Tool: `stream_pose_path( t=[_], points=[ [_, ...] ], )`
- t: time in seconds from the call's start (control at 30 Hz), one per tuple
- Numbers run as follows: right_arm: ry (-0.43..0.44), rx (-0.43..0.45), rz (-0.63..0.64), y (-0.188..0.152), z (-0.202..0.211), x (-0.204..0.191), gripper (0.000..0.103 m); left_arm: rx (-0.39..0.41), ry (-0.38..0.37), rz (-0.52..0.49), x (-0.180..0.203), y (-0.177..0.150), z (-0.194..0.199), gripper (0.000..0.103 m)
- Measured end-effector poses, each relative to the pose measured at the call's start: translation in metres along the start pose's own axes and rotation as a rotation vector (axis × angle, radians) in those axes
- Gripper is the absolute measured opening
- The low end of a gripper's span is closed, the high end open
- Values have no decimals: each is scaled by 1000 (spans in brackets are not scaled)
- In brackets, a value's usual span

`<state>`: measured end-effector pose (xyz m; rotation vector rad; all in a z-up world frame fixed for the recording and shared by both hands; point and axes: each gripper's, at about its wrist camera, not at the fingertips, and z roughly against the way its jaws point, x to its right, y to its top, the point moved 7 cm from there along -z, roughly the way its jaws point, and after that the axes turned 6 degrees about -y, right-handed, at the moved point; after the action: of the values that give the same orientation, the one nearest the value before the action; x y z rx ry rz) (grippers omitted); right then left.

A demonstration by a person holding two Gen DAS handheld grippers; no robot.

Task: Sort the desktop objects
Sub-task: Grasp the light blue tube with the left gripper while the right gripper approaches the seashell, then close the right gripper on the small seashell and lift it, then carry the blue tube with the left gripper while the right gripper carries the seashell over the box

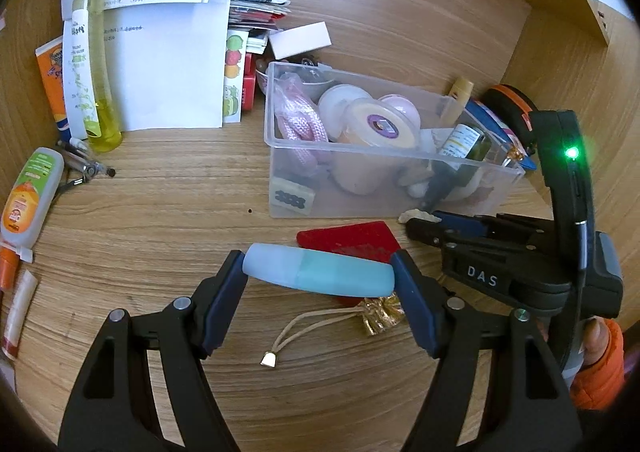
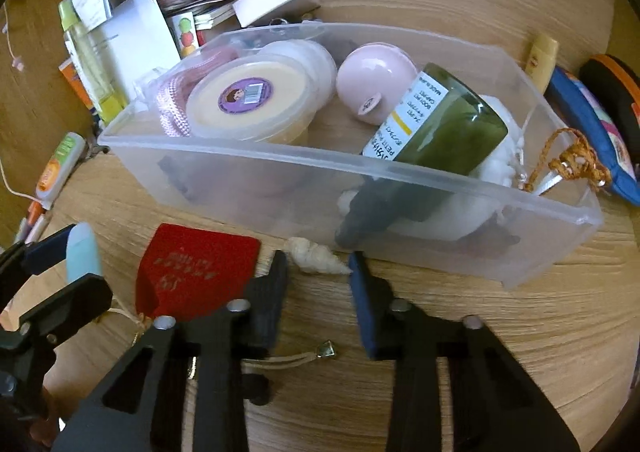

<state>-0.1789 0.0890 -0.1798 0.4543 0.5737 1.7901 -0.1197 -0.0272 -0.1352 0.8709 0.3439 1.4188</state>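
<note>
Blue tube (image 1: 319, 270) clamped lengthwise in left gripper (image 1: 320, 284); right gripper (image 2: 318, 280) released, straddling seashell (image 2: 316, 254).

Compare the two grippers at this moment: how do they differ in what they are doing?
The left gripper is shut on the pale blue tube, held crosswise above the desk; the right gripper is open and holds nothing. The right gripper's fingers flank a small white shell by the clear bin; the left sits over the red card. Both have black arms and dark blue pads.

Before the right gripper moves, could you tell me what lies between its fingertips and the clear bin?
In the right wrist view, a small white seashell lies between the right gripper and the clear bin, close against the bin's near wall.
</note>
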Motion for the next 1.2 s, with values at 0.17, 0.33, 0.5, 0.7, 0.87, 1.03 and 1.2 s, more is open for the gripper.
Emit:
stream_pose_path(
  t=[0.17,0.33,0.5,0.7,0.87,1.03,1.2],
  points=[
    [33,8,11,-1,2,-2,21,5,9,-1,2,1,1,72],
    [77,55,50,-2,22,-7,11,16,12,-1,6,7,3,72],
    [106,49,106,-8,28,-13,11,31,20,-1,12,10,8,72],
    [122,34,172,-23,38,-15,9,39,20,9,19,11,10,72],
    [128,21,196,-24,34,-15,15,47,20,5,24,11,13,72],
    [185,-26,210,-26,20,-24,16,63,29,4,24,14,21,72],
    [193,-16,240,-23,15,-34,16,85,47,-2,23,21,28,72]
  ],
)
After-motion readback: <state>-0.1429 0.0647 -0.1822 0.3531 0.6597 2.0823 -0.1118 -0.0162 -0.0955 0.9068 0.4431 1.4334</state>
